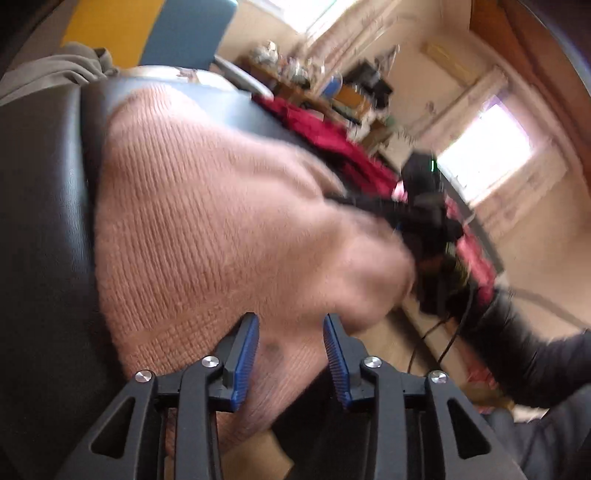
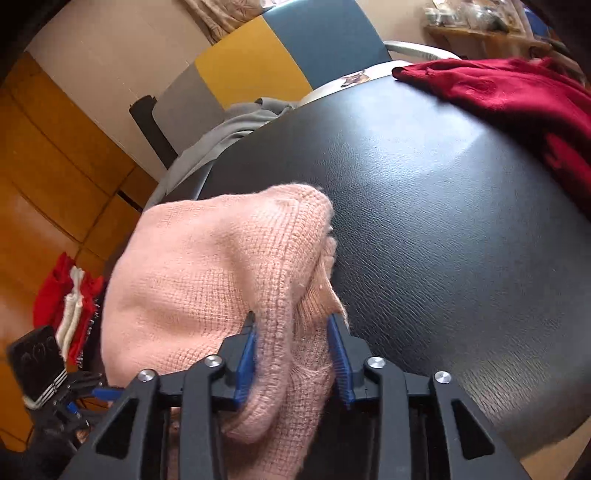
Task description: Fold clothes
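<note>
- Daylight floods the room from a blown-out window (image 1: 487, 147) at right in the left wrist view; a second bright window (image 1: 303, 14) glares at the top edge.
- Motion blur smears that whole view: the pink knit sweater (image 1: 221, 206), the cluttered shelf (image 1: 332, 88) and a dark sleeve (image 1: 524, 350) all lose detail.
- The right wrist view is sharper; knit stitches and the grain of the black table (image 2: 443, 240) read clearly.
- A soft white sheen lies across that table near the red garment (image 2: 517, 96).
- Fisheye bending curves walls and table edges; the corners fall dark.
</note>
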Tool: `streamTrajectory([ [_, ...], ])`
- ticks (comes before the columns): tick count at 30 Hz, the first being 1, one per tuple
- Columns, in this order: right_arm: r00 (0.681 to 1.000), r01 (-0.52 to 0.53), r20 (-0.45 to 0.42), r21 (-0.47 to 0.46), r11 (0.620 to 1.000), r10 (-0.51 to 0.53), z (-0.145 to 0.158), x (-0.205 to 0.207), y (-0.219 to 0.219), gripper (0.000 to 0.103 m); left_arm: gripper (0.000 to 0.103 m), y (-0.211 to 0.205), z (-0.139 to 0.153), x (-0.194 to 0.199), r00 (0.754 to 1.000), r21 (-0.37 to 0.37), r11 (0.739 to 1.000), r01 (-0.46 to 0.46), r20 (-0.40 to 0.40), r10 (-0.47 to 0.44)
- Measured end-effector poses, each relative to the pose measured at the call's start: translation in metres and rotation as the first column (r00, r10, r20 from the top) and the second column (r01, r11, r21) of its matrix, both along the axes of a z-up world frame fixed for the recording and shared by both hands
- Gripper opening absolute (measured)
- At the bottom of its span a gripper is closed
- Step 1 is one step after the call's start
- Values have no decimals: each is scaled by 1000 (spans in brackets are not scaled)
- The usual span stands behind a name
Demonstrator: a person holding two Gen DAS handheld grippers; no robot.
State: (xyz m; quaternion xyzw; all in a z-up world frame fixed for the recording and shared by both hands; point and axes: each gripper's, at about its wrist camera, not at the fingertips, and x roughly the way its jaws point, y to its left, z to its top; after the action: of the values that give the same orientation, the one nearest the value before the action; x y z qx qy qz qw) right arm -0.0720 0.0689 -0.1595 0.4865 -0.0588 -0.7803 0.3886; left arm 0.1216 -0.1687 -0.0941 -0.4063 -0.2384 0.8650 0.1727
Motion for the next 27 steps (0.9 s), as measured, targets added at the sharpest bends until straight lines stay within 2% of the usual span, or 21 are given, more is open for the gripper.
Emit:
streamTrajectory([
  [2,998,1,-64,37,999,1,17,6,4,61,42,4,12,-7,999,17,1000,-2,-45,3],
  [6,980,-47,-189,37,998,53,57,30,-3,61,43,25,31,-33,991,0,999,48,-126,-47],
  [8,971,-117,-208,5,993,116,77,31,-16,61,43,44,30,-53,987,-11,995,101,-127,-102],
  [10,960,-197,-205,-21,980,189,87,31,-38,61,43,69,21,-69,982,-46,986,161,-89,-164],
  [13,931,-345,-120,15,939,344,77,24,-69,60,43,109,-10,-79,966,-121,959,258,9,-258],
  [14,915,-393,-90,23,919,393,73,21,-79,59,43,119,-18,-78,961,-132,952,276,15,-277],
  [16,909,-406,-32,159,900,415,44,15,-94,59,43,130,-25,-75,953,-120,945,303,15,-303],
  [18,898,-401,-55,301,865,436,11,9,-100,58,43,144,-29,-73,949,-170,934,314,15,-316],
  [21,902,-384,-120,211,899,414,3,2,-95,59,43,167,-32,-66,936,-325,885,332,-6,-353],
  [22,900,-381,-143,204,902,413,1,3,-95,59,43,168,-33,-65,934,-328,884,333,-10,-356],
  [24,895,-377,-174,192,906,410,-1,5,-94,60,42,159,-32,-63,940,-278,904,326,-5,-341],
  [27,905,-367,-162,174,914,394,0,3,-91,60,42,137,-19,-44,956,-206,938,281,-32,-293],
])
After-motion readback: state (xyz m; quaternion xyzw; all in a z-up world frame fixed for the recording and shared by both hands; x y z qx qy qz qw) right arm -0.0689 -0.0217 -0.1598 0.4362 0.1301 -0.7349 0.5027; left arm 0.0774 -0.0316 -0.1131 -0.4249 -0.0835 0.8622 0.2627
